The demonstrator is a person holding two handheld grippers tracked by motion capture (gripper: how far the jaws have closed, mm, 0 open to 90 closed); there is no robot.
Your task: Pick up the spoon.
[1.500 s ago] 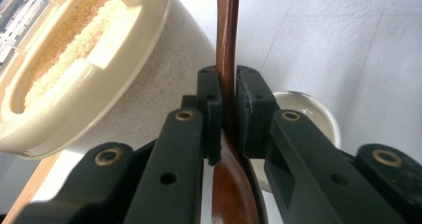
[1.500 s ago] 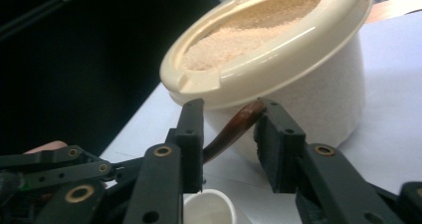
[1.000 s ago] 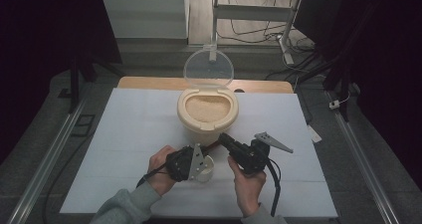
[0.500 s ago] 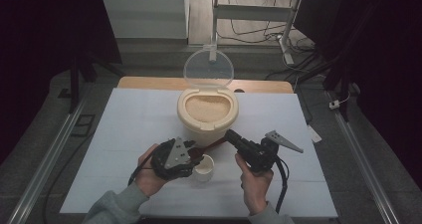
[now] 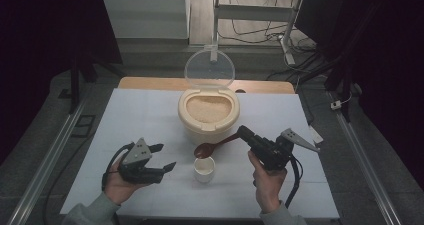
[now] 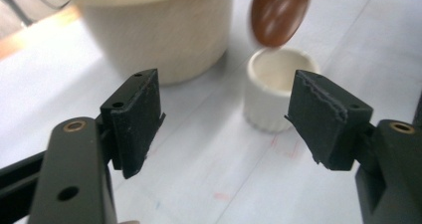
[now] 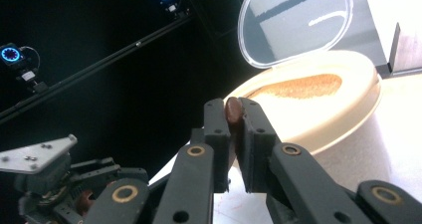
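A cream container (image 5: pixel 207 116) full of brown grain (image 5: pixel 208 108) stands mid-table, its clear lid (image 5: pixel 209 67) raised. In front of it stands a small white cup (image 5: pixel 204 169). My right gripper (image 5: pixel 244 133) is shut on the handle of a brown spoon (image 5: pixel 214 146), whose bowl hangs just above the cup. Its jaws pinch the handle end (image 7: pixel 232 109). My left gripper (image 5: pixel 166 156) is open, left of the cup and apart from it. Between its spread jaws, farther off, are the cup (image 6: pixel 278 87) and the spoon bowl (image 6: pixel 278 10).
A white mat (image 5: pixel 135 120) covers the table, with a wooden strip (image 5: pixel 150 82) along its far edge. Metal rails (image 5: pixel 362 165) run down both sides. Cables and a stand lie on the floor behind. The left gripper (image 7: pixel 45 179) appears low in the right gripper view.
My left gripper has drawn back to the left, away from the cup, which now stands free. My right gripper has shifted right with the spoon, whose bowl is now over the cup.
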